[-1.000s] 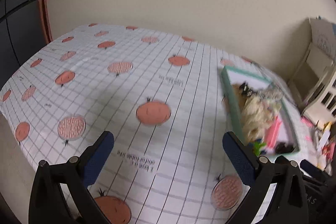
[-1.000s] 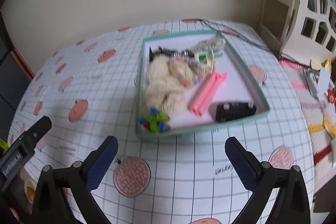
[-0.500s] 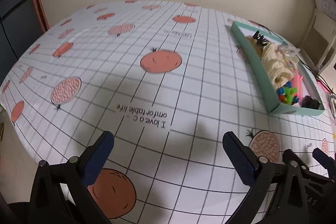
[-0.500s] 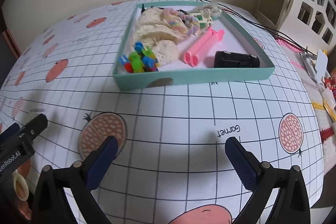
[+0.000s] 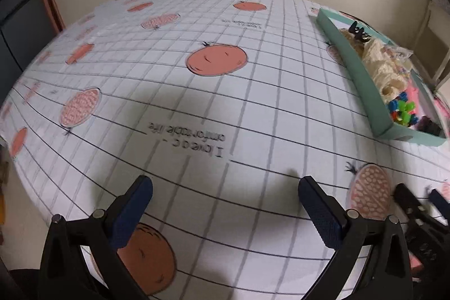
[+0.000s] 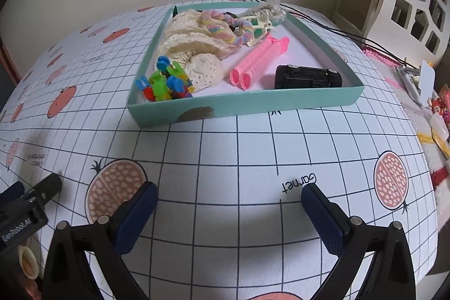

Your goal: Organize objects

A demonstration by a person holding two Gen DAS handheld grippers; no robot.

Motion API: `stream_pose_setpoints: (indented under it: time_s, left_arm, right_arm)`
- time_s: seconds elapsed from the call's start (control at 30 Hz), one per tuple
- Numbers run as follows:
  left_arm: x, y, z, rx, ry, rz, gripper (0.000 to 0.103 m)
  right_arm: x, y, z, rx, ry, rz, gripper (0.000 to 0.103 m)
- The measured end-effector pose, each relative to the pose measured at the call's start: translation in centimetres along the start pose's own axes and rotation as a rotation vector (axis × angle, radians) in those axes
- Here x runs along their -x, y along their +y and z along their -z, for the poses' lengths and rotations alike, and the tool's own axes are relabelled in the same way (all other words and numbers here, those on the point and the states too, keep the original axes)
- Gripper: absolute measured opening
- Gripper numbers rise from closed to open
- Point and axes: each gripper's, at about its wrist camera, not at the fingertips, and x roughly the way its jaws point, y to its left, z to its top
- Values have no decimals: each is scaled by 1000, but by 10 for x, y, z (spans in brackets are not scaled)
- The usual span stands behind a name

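Right now all the small things sit together inside the green tray, which rests on the desk with its fruit cloth. The cream lacy cloth fills the far left part, and the pastel braided rope lies on top of it. The bright plastic toys crowd the near left corner, just beside the cloth. The two pink rollers lie side by side in the middle, and the black toy car sits near the front right wall. The walls keep it all from rolling away.

Both tongs hang low over bare cloth, well apart from the tray. The right tongs are spread wide with nothing between the blue pads. The left tongs are also spread wide and hold nothing.

With everything in the tray and both tongs free, this fits a tidy-up that is done. It also fits a full tray waiting to be sorted out.
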Motion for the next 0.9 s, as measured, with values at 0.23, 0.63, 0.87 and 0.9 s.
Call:
stream_pose_setpoints:
  time_s: [0.23, 0.63, 0.87, 0.9]
  left_arm:
    - [1, 1, 5, 20, -39, -13, 103]
    - [1, 3, 6, 34, -58, -21, 103]
    - [2, 3, 7, 39, -54, -25, 103]
    - [2, 3, 7, 39, -54, -25, 103]
  right_arm:
    - [-1, 0, 0, 1, -25, 5, 103]
    - [-3, 3, -1, -16, -26, 18, 103]
    - [-3, 4, -1, -18, -25, 19, 103]
    - [-3, 4, -1, -18, -25, 19, 103]
